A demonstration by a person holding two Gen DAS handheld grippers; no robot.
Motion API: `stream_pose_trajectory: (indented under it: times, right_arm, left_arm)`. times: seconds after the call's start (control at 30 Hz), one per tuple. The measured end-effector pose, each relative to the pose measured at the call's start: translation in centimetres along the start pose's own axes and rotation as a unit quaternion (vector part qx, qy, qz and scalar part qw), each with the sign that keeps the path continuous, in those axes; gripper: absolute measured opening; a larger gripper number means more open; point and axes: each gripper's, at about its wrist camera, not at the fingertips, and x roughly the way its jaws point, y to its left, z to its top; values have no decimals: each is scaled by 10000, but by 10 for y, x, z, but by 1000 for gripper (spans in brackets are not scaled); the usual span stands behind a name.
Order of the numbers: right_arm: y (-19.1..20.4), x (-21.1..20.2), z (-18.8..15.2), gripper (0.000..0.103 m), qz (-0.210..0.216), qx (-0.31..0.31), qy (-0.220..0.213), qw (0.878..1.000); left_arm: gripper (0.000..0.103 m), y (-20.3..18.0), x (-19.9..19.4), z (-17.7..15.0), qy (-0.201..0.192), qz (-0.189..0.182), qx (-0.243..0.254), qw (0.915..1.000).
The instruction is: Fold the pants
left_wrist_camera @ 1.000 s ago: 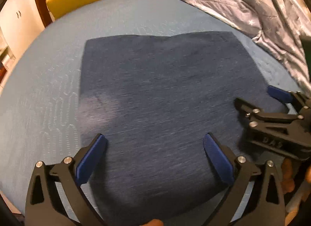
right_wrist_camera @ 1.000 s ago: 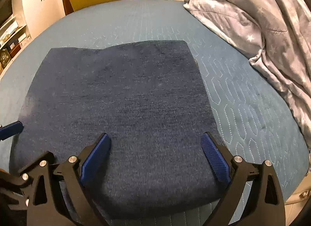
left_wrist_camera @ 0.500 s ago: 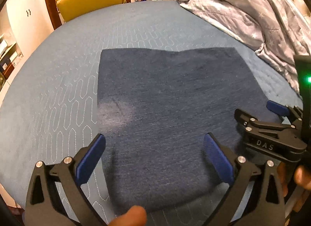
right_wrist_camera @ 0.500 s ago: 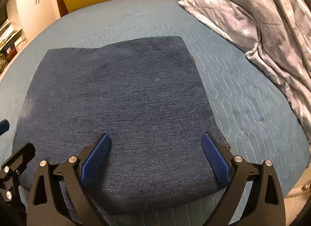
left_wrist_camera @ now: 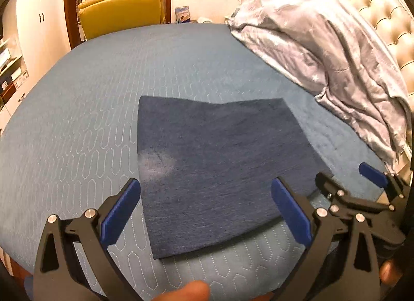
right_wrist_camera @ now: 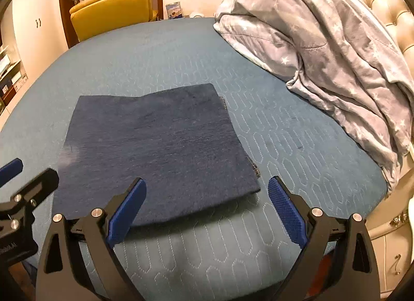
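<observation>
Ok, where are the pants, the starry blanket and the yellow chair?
pants (right_wrist_camera: 160, 145): right wrist view, middle of the folded dark blue cloth.
starry blanket (right_wrist_camera: 323, 49): right wrist view, middle of the crumpled grey heap.
yellow chair (left_wrist_camera: 121, 11): left wrist view, its backrest.

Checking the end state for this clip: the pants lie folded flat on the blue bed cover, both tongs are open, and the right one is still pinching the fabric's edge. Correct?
Not quite. The right tongs pinch nothing: the right wrist view shows them open and clear of the folded pants. The rest holds: the pants lie flat on the blue bed cover, and the left tongs are open too.
</observation>
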Motion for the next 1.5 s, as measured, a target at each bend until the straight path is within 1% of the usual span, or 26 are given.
stream_pose_trajectory:
  times: [0.37,1.03,1.2,1.27,1.37,1.43,1.5]
  right_arm:
    - [-6,-18,2,92,-28,33,-70,10000]
    - [-8,-19,3,92,24,91,-66,9999]
    - [-7,-19,2,92,34,105,-62,9999]
    - [-8,-18,2,92,30,107,-58,9999]
    - [-9,-16,1,92,-12,126,-34,9999]
    - [-11,-14,0,92,-34,147,-13,9999]
    - [-13,-13,-1,92,-56,161,12,9999]
  left_arm:
    - [101,-7,-10,3,-67,31,97,9999]
    - [101,-13,-9,5,-65,85,180,9998]
    - [101,-15,-8,4,-83,46,207,9997]
    - [101,-17,-8,3,-110,-45,248,9996]
    - [101,-19,-4,4,-96,-12,283,9996]
    - [101,-19,0,5,2,-79,217,9997]
    - [101,-18,1,5,-16,-158,174,9997]
